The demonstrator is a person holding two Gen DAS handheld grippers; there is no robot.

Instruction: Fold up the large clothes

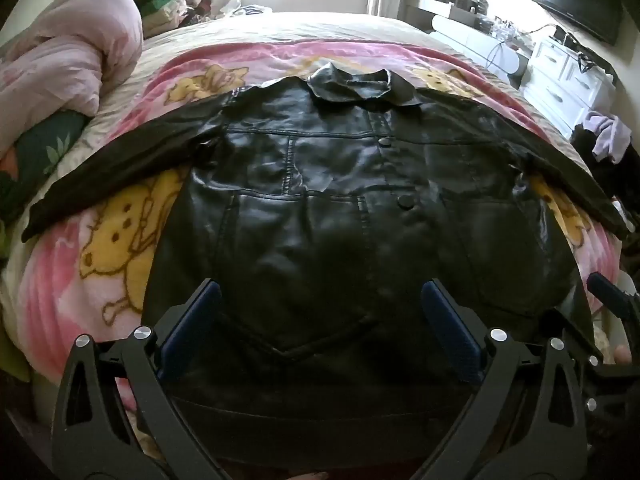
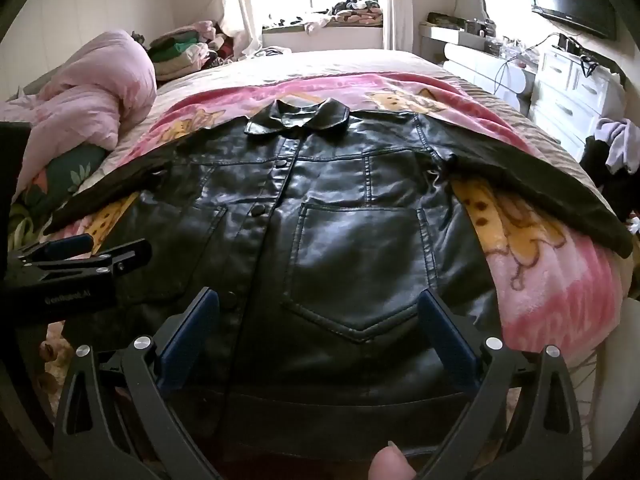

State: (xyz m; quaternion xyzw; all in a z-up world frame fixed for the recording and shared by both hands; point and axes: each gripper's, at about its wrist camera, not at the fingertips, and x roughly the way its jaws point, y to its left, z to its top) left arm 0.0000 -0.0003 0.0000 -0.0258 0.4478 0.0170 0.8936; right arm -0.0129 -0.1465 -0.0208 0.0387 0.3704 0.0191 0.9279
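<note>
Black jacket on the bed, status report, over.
Left gripper and right gripper open, empty. Black jacket flat on pink blanket, sleeves spread, unfolded. Nothing on it.

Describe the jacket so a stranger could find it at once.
Start at the bed under the window. On its pink cartoon blanket lies a black leather jacket, front up, sleeves spread wide. Nothing else there is black and shiny; the nearby quilt is pale pink.

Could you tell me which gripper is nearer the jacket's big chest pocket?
Right. The right gripper hovers straight over the pocket; the left gripper is off to its side.
</note>
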